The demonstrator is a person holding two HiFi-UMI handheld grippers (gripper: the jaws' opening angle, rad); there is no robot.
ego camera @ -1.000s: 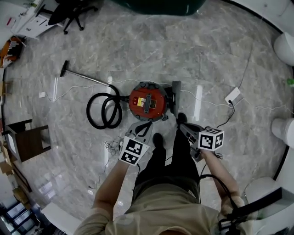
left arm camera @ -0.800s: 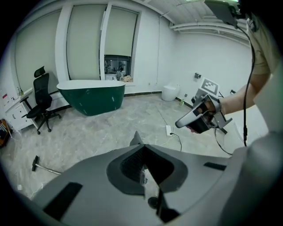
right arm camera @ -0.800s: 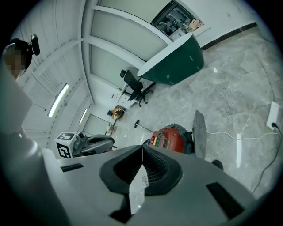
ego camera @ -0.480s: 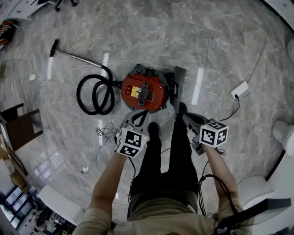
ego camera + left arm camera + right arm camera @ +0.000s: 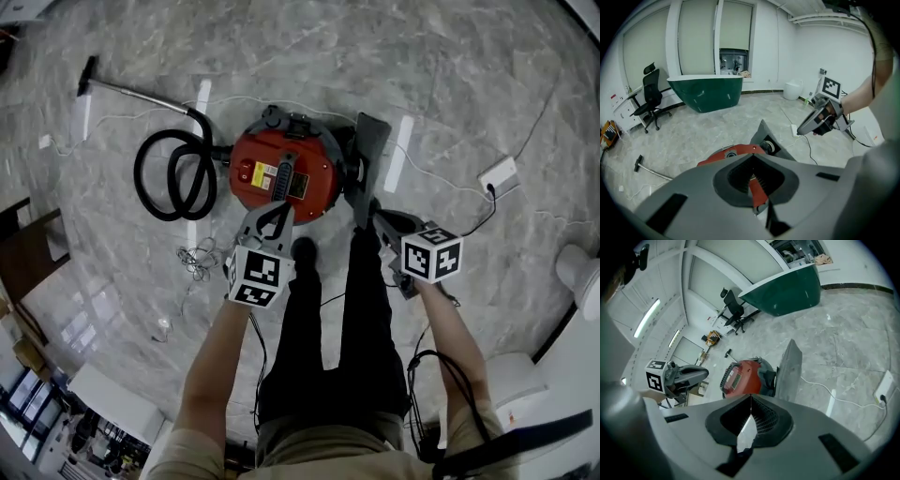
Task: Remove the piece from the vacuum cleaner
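The red round vacuum cleaner [image 5: 281, 173] sits on the marble floor in front of the person's feet. A grey flat piece [image 5: 367, 159] stands upright against its right side. The piece [image 5: 787, 369] rises tall beside the red body [image 5: 743, 376] in the right gripper view. My left gripper [image 5: 279, 214] hangs over the near edge of the vacuum, shut and empty. My right gripper [image 5: 377, 217] is shut and empty too, just short of the near end of the grey piece. In the left gripper view the vacuum's red top [image 5: 736, 152] lies right beyond the closed jaws.
A black hose [image 5: 173, 176] coils to the left of the vacuum, and its wand [image 5: 131, 89] lies further left. A white power strip [image 5: 497, 175] and its cable lie on the right. Loose wire [image 5: 195, 255] lies near the left foot. A green tub [image 5: 705, 91] and an office chair [image 5: 650, 96] stand far off.
Both grippers have come down toward the vacuum, which now looks larger and closer. The left gripper's tips now overlap its near edge. Both stay shut.
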